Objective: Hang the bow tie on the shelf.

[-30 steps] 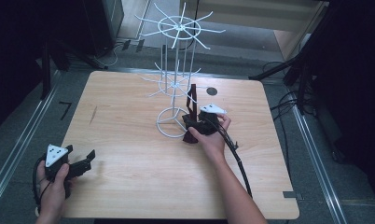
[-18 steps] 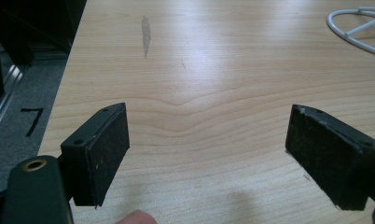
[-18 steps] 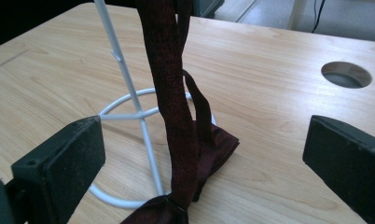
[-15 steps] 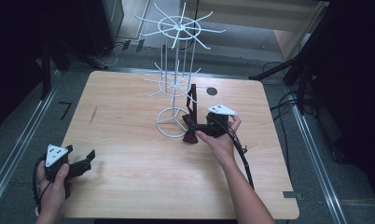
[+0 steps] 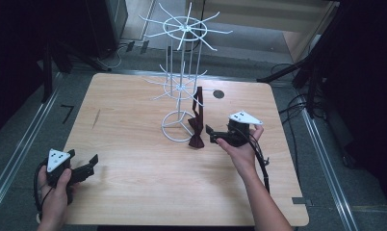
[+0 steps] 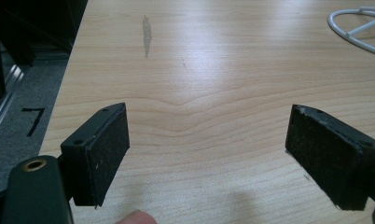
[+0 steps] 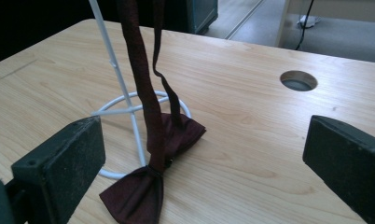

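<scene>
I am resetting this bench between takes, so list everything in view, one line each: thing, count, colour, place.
Bow tie: one, dark red, bow resting on the table by the stand's base ring, strap hung up on a lower arm of the stand.
Wire stand: one, white, two tiers of arms, at the middle back of the table.
Table: one, light wood, with a round hole near the back right.
Left gripper: black, open, at the near left corner, fingers wide apart.
Right gripper: black, open, just right of the bow tie, nothing between its fingers.
</scene>
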Demonstrator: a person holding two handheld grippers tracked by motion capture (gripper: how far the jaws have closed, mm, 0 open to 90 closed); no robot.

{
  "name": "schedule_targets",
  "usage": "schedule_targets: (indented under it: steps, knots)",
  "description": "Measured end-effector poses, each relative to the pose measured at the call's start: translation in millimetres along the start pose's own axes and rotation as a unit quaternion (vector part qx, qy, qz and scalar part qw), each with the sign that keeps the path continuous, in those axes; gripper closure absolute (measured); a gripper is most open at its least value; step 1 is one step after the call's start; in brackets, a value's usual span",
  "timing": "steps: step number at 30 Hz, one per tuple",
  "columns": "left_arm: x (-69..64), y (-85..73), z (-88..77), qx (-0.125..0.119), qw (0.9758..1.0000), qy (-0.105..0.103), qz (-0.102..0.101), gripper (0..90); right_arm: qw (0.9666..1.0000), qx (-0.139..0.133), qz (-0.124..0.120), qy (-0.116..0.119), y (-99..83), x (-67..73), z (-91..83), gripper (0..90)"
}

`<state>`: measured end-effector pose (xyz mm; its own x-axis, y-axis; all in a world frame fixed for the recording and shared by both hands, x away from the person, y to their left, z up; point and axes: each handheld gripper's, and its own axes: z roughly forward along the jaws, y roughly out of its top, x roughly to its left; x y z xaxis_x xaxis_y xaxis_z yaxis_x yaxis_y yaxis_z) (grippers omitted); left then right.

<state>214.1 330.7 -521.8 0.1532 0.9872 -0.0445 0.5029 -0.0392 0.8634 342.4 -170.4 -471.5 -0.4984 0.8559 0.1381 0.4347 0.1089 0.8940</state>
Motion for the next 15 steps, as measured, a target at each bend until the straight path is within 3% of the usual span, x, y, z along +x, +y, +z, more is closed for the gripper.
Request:
schedule_targets:
  steps: [15]
  knots:
    - [-0.1,0.1,0.0,0.001,1.0,0.002,-0.001,14.5,0.9993,-0.003,0.012,-0.036,-21.0,-30.0,-41.0,0.0]
